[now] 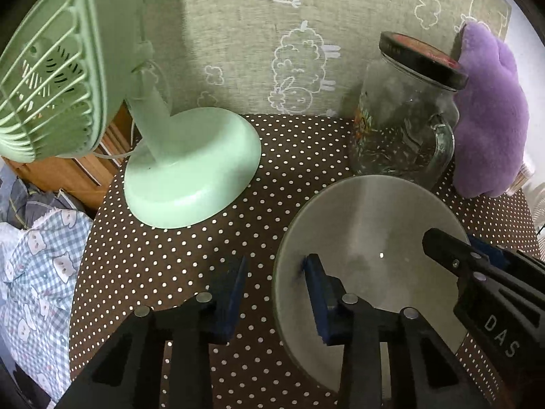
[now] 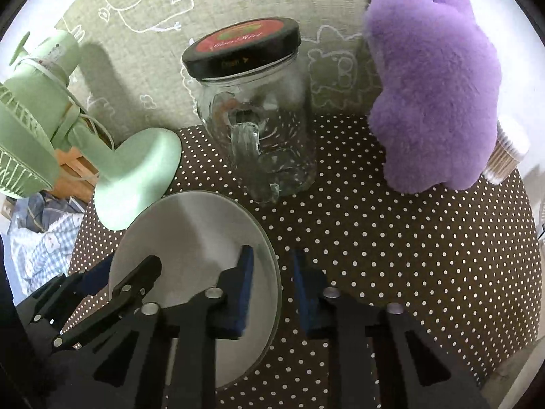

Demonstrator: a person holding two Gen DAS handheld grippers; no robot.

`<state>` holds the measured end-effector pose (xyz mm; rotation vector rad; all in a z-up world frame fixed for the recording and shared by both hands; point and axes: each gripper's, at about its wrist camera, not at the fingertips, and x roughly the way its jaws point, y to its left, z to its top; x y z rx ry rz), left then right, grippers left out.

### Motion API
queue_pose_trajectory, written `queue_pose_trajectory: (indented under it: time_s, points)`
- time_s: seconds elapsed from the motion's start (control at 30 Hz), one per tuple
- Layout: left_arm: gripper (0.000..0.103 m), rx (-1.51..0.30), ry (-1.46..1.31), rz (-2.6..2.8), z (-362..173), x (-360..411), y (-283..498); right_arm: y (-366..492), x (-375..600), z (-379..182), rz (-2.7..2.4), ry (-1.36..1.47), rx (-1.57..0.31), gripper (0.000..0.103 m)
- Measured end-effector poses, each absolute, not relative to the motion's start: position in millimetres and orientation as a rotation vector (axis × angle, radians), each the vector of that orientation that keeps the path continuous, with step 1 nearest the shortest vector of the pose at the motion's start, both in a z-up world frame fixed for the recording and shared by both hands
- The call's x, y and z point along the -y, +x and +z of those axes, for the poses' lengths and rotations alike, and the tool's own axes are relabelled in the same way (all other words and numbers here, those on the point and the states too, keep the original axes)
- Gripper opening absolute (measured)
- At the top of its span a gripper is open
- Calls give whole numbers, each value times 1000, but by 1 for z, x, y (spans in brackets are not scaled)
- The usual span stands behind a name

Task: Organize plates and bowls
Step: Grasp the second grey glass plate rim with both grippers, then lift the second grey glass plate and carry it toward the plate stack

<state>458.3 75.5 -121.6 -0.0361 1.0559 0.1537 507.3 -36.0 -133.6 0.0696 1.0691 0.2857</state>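
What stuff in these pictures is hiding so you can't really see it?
- Right wrist view: the near edge of the plate is covered by the right tongs.
- Right wrist view: the ribbed stack, maybe cups, is mostly behind the purple plush.
- Right wrist view: the fan is cut off by the left edge.
- Both views: the inside of the jar is lost in glassy reflections.

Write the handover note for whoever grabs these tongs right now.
Left tongs: open, straddling the plate's left rim, not pinching it.
Right tongs: open, straddling its right rim, likewise.
Plate: flat on the dotted tablecloth, in front of the glass jar, beside the fan base.
Done: both tongs placed.
Left: grip, lift, stow. No bowls in view.
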Motion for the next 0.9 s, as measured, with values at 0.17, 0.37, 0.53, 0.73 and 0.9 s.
queue_pose_trajectory:
  time_s: [0.17, 0.37, 0.53, 0.73, 0.9]
  points:
    - [30, -1062, -8, 168, -121, -66, 460, 510, 31, -138, 291, 67, -1086, 17]
    - [23, -1066, 13, 165, -121, -62, 461, 510, 30, -137, 292, 46, -1092, 17]
    - [23, -1089, 6, 173, -121, -62, 461, 506, 31, -136, 284, 56, -1106, 17]
    - [23, -1113, -3, 181, -119, -62, 450, 496, 32, -133, 288, 55, -1118, 17]
    - [23, -1120, -13, 174, -116, -61, 440, 485, 35, -129, 285, 49, -1124, 17]
